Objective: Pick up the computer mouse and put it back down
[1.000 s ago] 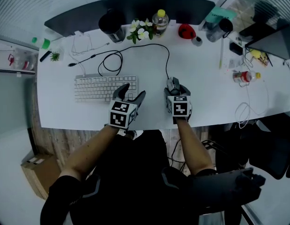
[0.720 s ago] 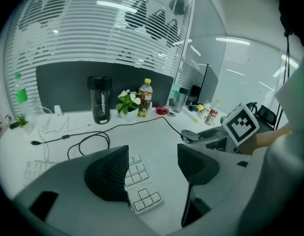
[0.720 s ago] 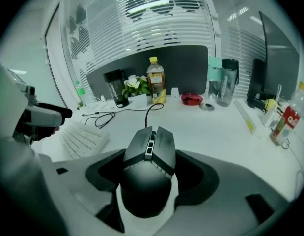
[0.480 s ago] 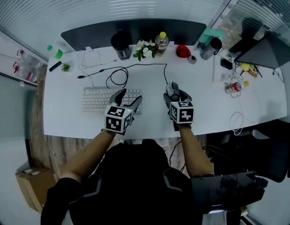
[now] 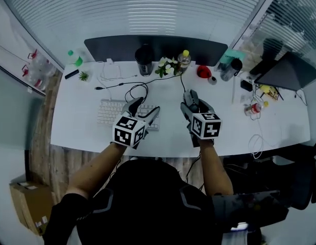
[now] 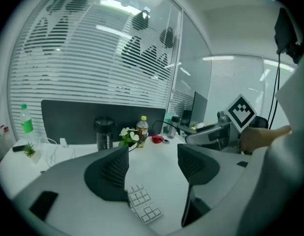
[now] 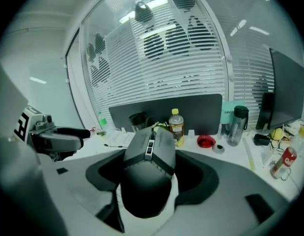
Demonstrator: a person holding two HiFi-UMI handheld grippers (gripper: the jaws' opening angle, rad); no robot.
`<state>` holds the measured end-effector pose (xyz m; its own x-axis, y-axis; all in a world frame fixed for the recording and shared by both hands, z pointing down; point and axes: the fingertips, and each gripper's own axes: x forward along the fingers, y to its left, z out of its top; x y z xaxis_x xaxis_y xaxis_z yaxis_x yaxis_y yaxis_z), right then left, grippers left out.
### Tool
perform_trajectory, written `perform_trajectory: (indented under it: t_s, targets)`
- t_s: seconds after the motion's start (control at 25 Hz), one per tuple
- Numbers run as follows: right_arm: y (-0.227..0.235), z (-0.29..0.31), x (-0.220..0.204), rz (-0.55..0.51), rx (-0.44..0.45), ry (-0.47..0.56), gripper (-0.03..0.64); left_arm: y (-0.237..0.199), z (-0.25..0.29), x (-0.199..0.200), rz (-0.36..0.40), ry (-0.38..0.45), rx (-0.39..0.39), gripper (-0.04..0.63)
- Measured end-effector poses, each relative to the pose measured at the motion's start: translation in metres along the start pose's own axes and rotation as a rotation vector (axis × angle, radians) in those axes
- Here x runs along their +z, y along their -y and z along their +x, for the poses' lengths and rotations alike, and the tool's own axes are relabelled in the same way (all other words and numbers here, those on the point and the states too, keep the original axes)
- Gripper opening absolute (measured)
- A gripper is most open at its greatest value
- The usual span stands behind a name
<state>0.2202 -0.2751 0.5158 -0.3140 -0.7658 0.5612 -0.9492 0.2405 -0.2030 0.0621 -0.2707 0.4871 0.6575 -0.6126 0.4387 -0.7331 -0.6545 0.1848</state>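
A long white desk (image 5: 76,124) is running beneath slatted window blinds, with a dark monitor (image 5: 158,46) standing along its far edge. In front of the monitor a dark cup (image 5: 144,60), a small bunch of white flowers (image 5: 168,67), a yellow-capped bottle (image 5: 185,59) and a red dish (image 5: 202,72) are sitting in a row. A white keyboard (image 5: 113,114) is lying on the near left part of the desk.

The person is holding both tools out over the near edge. The right gripper (image 5: 195,102) is gripping the computer mouse (image 7: 149,166): its jaws are standing wide and pressing against the mouse's two sides, nose pointing away toward the monitor. The mouse is hanging in the jaws above the desk, just right of the keyboard, and its black cable (image 5: 181,83) is trailing back toward the flowers. The left gripper (image 5: 144,107) is hovering over the keyboard's right end, its jaws spread well apart and holding nothing; only keys and bare desk are showing between them.
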Motion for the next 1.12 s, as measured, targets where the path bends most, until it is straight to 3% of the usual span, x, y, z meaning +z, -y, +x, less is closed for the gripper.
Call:
perform_trajectory:
  t_s: [0.28,0.52,0.8,1.12]
  targets:
    - [-0.019,-0.004,0.018,-0.016,0.072,0.034,0.298,-0.008,-0.02,0.01,-0.028,0.025,0.013,0.325]
    - [-0.042,0.002,0.03,-0.041,0.175,0.05,0.298,-0.031,-0.038,0.014,-0.033,0.046,0.106,0.325]
    - [-0.098,0.019,0.047,-0.112,0.294,0.054,0.298,-0.092,-0.092,0.015,-0.1,0.109,0.267,0.325]
    - [-0.175,0.045,0.049,-0.143,0.32,0.042,0.298,-0.159,-0.172,-0.005,-0.12,0.156,0.341,0.325]
